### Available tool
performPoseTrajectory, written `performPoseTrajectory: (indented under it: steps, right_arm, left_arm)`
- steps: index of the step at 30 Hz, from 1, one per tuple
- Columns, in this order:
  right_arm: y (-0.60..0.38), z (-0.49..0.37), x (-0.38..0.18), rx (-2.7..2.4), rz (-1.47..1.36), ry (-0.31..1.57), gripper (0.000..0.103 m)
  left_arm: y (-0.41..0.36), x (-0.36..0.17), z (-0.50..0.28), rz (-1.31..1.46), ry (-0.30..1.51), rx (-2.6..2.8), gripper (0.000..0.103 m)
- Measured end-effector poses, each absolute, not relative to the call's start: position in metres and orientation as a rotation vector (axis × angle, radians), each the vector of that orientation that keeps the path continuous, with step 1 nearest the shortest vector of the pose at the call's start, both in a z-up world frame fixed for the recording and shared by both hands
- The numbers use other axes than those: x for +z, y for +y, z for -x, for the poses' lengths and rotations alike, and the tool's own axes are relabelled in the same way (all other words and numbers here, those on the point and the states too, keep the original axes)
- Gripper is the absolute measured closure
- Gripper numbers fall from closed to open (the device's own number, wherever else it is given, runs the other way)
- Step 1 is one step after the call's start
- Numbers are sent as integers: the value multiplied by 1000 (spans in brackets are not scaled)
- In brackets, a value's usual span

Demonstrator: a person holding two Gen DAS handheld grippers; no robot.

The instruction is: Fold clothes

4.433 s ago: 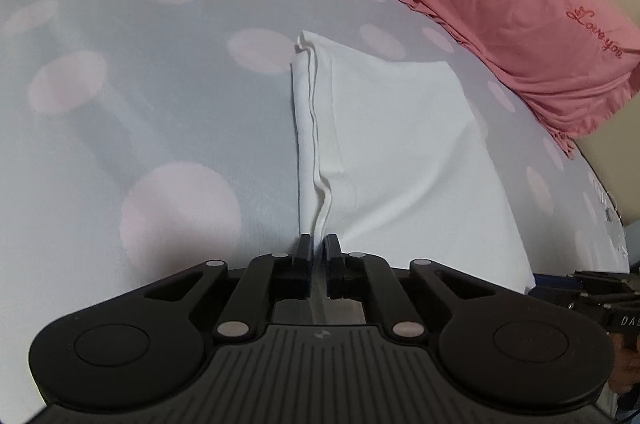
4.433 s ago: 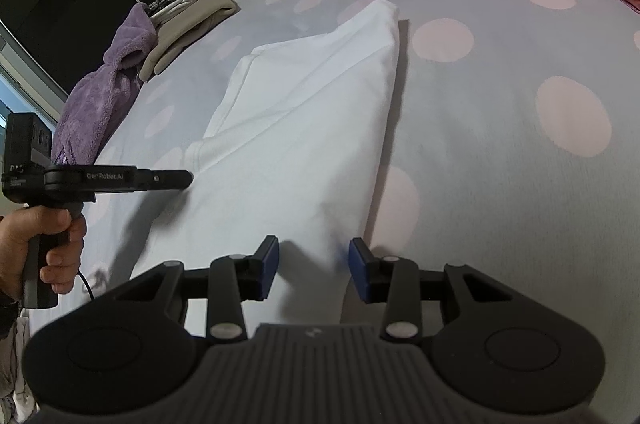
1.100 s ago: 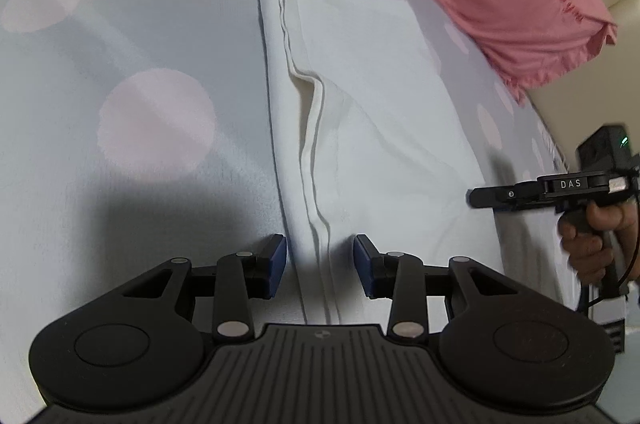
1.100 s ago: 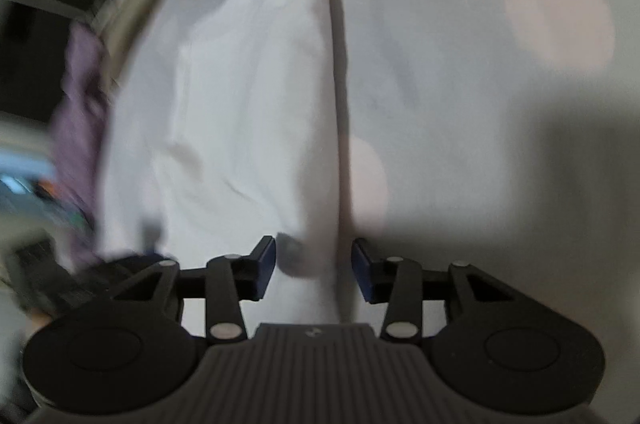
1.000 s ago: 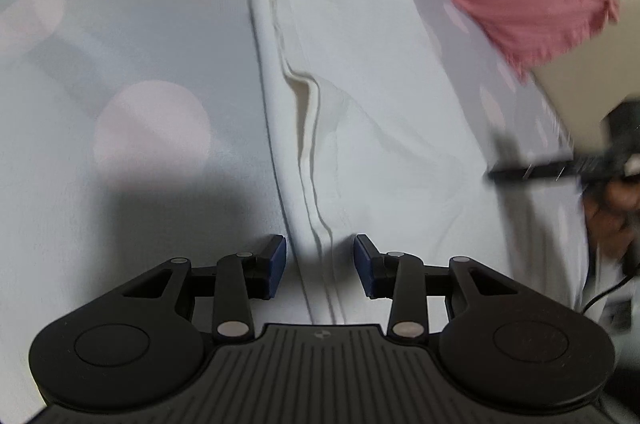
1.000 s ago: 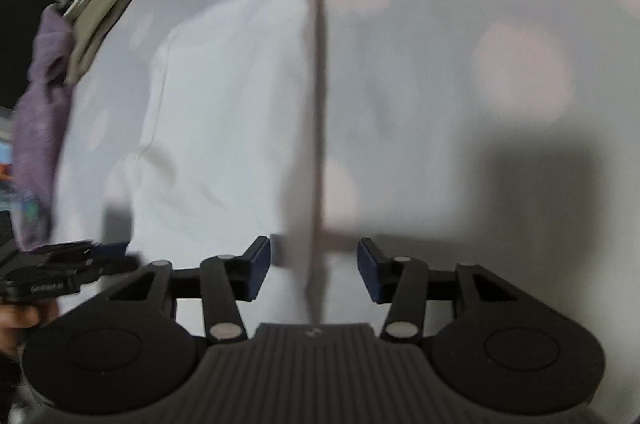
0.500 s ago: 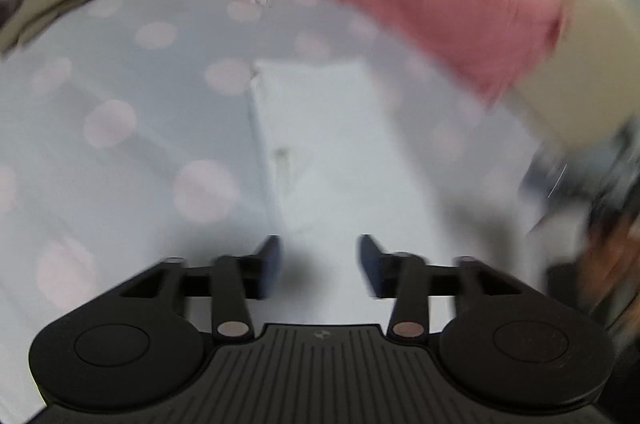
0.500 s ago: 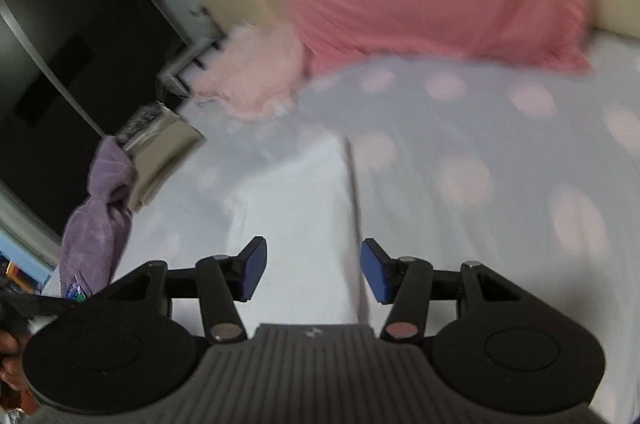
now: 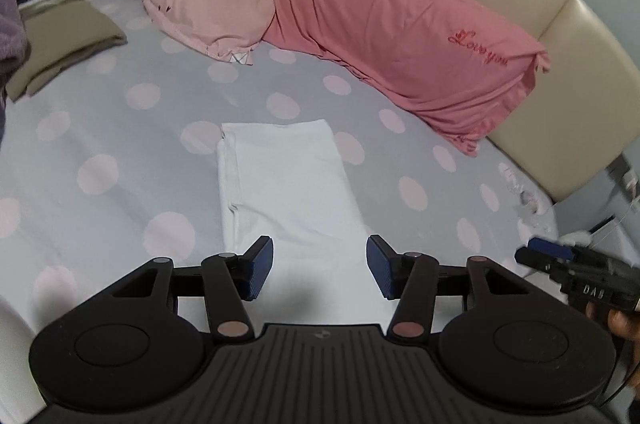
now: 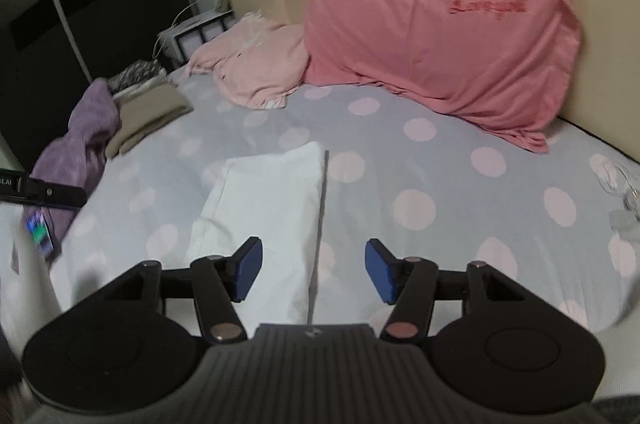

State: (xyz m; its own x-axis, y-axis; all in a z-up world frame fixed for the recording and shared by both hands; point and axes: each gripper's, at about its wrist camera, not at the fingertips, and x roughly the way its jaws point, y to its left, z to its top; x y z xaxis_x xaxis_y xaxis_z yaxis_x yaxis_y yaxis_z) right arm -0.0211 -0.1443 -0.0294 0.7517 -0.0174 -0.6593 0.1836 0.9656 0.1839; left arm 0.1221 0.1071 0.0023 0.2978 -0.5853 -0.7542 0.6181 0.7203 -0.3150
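In the left wrist view, the folded white cloth (image 9: 280, 180) was seen lying flat on the dotted bed (image 9: 100, 128), well short of the pink pillow (image 9: 392, 24) and the crumpled pink garment (image 9: 208, 4). The left gripper (image 9: 320, 270) was held above it, jaws apart and empty; a second earlier they straddled its edge.

In the right wrist view, the right gripper (image 10: 313, 270) was opening, nothing gripped. A purple garment (image 10: 76, 144) and khaki stack (image 10: 148, 112) lay left, unobstructed.
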Motion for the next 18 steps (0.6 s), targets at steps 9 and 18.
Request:
performPoseTrajectory:
  steps: [9, 18]
  right_arm:
    - [-110, -7, -130, -8, -8, 732, 43]
    - [-118, -8, -193, -16, -37, 744, 43]
  left_arm:
    - [117, -139, -129, 6, 982, -740, 60]
    - [131, -192, -108, -18, 994, -784, 74]
